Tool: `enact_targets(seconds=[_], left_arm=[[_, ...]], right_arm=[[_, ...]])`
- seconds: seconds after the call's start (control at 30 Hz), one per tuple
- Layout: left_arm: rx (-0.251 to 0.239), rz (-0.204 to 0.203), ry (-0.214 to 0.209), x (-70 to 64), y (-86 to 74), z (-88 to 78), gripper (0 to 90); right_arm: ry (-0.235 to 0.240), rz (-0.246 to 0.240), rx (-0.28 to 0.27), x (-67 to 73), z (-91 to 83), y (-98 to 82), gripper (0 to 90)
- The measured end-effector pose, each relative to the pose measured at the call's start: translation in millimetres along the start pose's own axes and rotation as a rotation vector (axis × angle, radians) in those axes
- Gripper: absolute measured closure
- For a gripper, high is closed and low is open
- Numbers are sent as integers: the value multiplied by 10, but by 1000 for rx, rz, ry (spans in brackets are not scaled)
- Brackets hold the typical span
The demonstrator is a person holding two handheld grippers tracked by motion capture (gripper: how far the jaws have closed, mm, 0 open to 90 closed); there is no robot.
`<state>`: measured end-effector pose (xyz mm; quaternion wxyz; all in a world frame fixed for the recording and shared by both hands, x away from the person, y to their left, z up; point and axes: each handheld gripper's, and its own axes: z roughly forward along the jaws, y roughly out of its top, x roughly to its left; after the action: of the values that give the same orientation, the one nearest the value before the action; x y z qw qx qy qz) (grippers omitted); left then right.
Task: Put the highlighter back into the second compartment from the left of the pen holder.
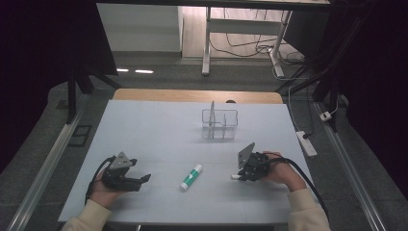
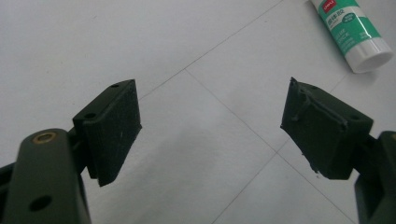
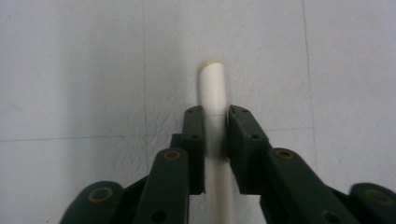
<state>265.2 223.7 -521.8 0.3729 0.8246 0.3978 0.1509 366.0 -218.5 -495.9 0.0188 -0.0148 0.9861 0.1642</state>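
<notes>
Two hands low in the frame, our right gripper (image 3: 215,116) lower right, pinching a white stick (image 3: 213,88) on the table (image 1: 159,130), our left gripper (image 2: 210,126) lower left, spread wide, glue stick (image 1: 191,176) between them

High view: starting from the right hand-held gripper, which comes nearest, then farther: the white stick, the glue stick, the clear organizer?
1. White stick: clamped in the right hand-held gripper, poking out leftward.
2. Glue stick: lying to its left, mid-table.
3. Clear organizer: farther up the table, toward the far edge.
</notes>
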Motion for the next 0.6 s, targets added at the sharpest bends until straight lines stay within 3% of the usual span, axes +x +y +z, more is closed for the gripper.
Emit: enact_targets(seconds=[0.27,0.4,0.6], left_arm=[[-2,-1,1,4,1,-4,195],[-2,-2,2,10,-1,-5,195],[-3,-2,2,13,-1,-10,195]], right_arm=[[3,-23,-13,-3,-4,-9,784],[-2,2,-9,-13,-19,-13,785],[-32,35,-43,-33,-102,-20,785]])
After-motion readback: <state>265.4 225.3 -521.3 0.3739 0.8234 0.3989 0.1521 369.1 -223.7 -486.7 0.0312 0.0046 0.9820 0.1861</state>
